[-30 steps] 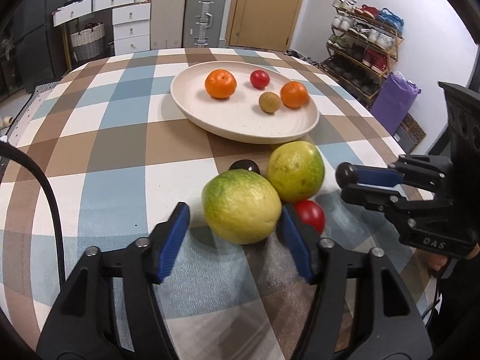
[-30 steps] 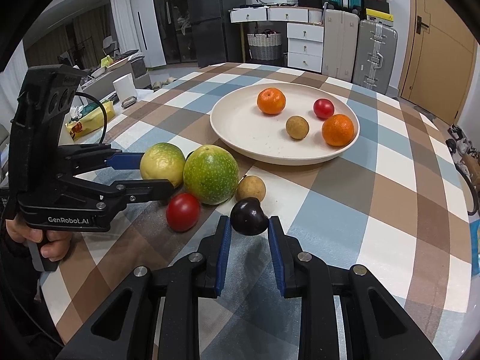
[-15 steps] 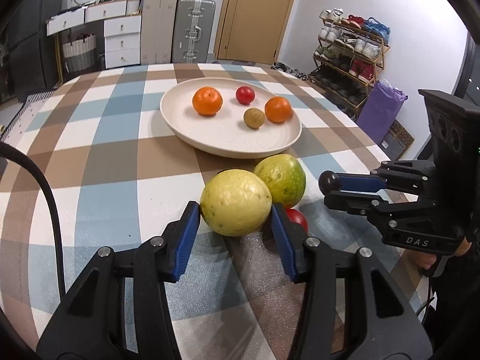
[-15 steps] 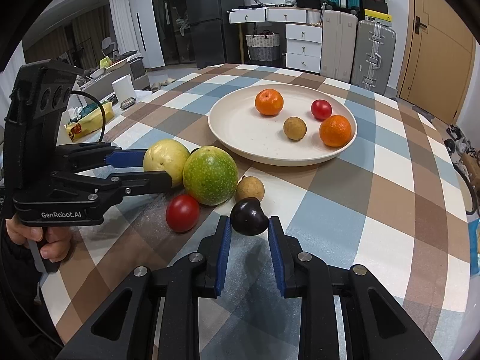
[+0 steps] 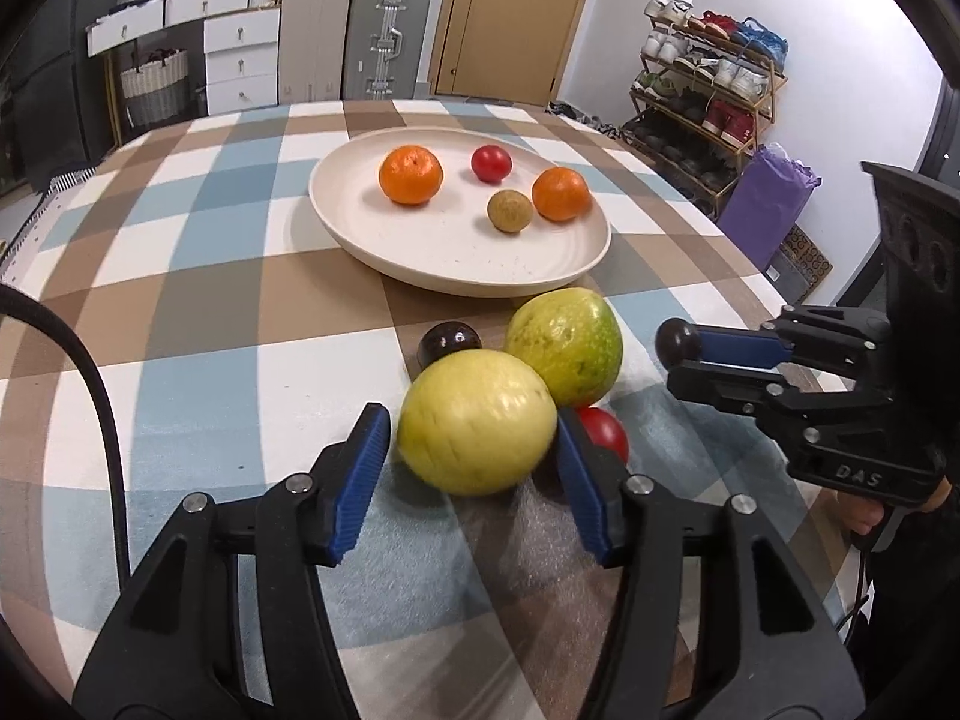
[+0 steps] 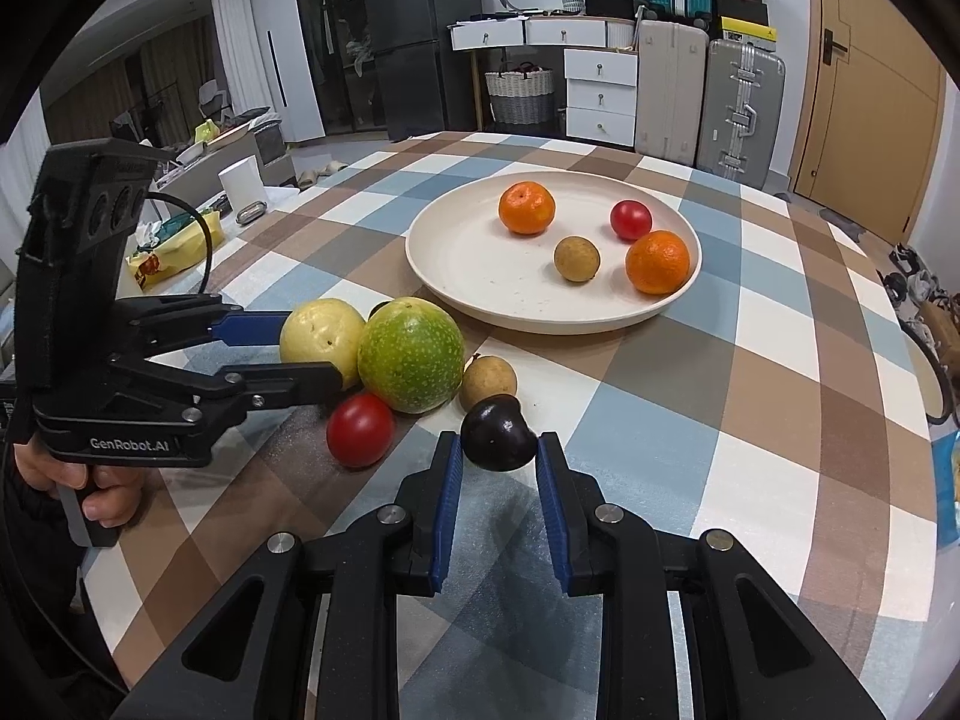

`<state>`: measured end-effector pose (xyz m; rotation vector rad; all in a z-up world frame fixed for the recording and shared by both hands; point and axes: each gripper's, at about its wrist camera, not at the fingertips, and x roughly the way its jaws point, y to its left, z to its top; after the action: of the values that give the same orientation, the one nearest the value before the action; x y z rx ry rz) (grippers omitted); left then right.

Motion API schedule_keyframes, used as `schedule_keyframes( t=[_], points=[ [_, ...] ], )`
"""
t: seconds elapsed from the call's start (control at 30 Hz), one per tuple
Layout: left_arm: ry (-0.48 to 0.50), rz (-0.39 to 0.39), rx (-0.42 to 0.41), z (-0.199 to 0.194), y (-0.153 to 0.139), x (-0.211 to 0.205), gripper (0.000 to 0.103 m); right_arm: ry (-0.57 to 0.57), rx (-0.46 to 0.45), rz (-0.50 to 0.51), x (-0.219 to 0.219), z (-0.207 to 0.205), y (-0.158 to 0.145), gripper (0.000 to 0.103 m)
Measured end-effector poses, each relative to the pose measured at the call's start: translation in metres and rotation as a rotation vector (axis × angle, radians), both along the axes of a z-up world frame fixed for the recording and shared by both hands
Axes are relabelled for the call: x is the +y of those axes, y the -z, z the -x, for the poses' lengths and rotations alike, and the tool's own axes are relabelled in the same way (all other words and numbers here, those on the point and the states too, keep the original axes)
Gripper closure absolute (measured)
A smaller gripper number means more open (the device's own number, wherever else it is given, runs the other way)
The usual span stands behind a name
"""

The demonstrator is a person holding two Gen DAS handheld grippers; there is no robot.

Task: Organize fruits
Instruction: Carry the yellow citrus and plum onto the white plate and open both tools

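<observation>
Both tools are mid-pickup. The left gripper (image 5: 474, 450) clamps its blue ribbed pads on the round, dimpled yellow passion fruit (image 5: 477, 423), which sits just in front of the wide cream ceramic plate (image 5: 360, 240). The right gripper (image 6: 498, 465) grasps the glossy dark purple plum (image 6: 498, 433), also near the plate's front rim. Next, by my reading, each fruit needs lifting clear of the mottled green passion fruit (image 6: 411, 354) and smooth red tomato (image 6: 360, 429) beside it, then carrying over the rim onto the plate.
</observation>
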<state>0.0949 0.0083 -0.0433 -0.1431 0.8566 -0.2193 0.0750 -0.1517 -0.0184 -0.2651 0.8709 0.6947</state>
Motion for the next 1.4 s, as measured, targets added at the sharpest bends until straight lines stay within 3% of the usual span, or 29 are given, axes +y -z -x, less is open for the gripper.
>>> schedule_keyframes(
  t=[0.13, 0.63, 0.87, 1.4],
  points=[
    [0.015, 0.025, -0.016, 0.000, -0.002, 0.000, 0.054, 0.005, -0.004, -0.004, -0.002, -0.001, -0.002, 0.077],
    [-0.054, -0.012, -0.154, -0.004, -0.036, 0.011, 0.054, 0.061, -0.019, -0.102, -0.012, -0.016, -0.011, 0.077],
    [-0.086, 0.000, -0.157, -0.027, -0.033, 0.014, 0.054, 0.091, -0.022, -0.175, -0.010, -0.033, -0.012, 0.077],
    [-0.116, -0.014, -0.179, -0.059, -0.029, 0.013, 0.054, 0.139, -0.015, -0.215, 0.000, -0.069, -0.005, 0.077]
  ],
)
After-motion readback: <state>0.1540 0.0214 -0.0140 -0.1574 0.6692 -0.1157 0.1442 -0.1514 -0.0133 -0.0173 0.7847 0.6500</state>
